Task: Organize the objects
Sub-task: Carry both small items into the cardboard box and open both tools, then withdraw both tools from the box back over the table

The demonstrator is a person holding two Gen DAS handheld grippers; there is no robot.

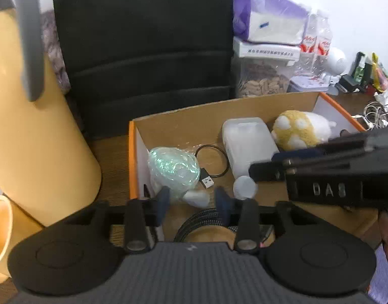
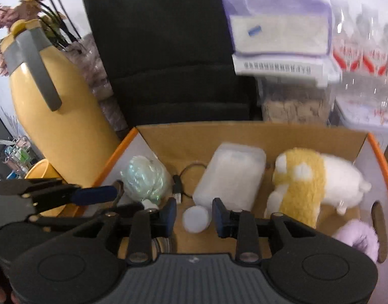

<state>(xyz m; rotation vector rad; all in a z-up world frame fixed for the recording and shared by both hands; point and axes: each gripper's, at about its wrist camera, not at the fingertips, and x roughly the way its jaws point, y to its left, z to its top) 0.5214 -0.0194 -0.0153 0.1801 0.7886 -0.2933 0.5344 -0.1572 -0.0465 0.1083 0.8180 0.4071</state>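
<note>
Left gripper (image 1: 192, 198): jaws stood apart with nothing clamped; it hung over the near-left part of the cardboard box (image 1: 183, 119).

Bubble-wrapped bundle (image 1: 172, 168): pale green, lay just ahead of the left gripper and slightly left of its line, against the box's left wall.

USB cable (image 1: 211, 163): black, looped, plug end pointing toward the left gripper, just right of the bundle.

Small white round cap or jar (image 2: 196, 219): sat directly between the jaws of the right gripper (image 2: 194, 215), slightly ahead of the pads; whether they touched it could not be told. The jaws stood part-open, with no grip evident. The right hand was judged the nearer to this item.

Clear plastic case (image 2: 230, 174): lay just beyond the round item, long axis running away from the right gripper and tilted slightly rightward.

Plush toy (image 2: 312, 179): yellow and white, ahead and right of the right gripper, long axis across its line.

Purple fluffy item (image 2: 355, 238): near-right corner, beside the right gripper's body.
</note>
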